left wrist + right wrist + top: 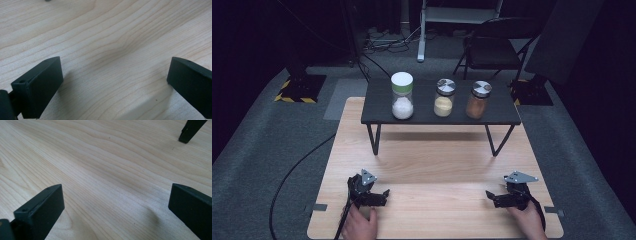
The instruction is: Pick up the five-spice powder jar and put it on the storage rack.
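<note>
Status, left to right: my left gripper (379,196) rests low over the near edge of the wooden table (432,165), jaws spread wide with nothing between them; the left gripper view confirms bare wood grain between the two black jaws. My right gripper (493,196) sits at the near right of the same board, jaws likewise parted and empty; in the right gripper view one foot of the black shelf (186,135) stands on the wood ahead.

The work items are well apart from both grippers, on the small black shelf (439,116) at the far half of the table; three jars stand upright in a row. At left, the white-lidded jar (402,96) holds a white granular fill; at centre, the pale-yellow jar (444,97) carries a metal cap; at right, the brown jar (478,99) carries a similar cap. The contents are probably seasonings, though the high view is too small to confirm.

Progress: none of the jars is touched, gripped or off the shelf, so I judge that handling has not begun; reach, grasp and any placement all remain.
</note>
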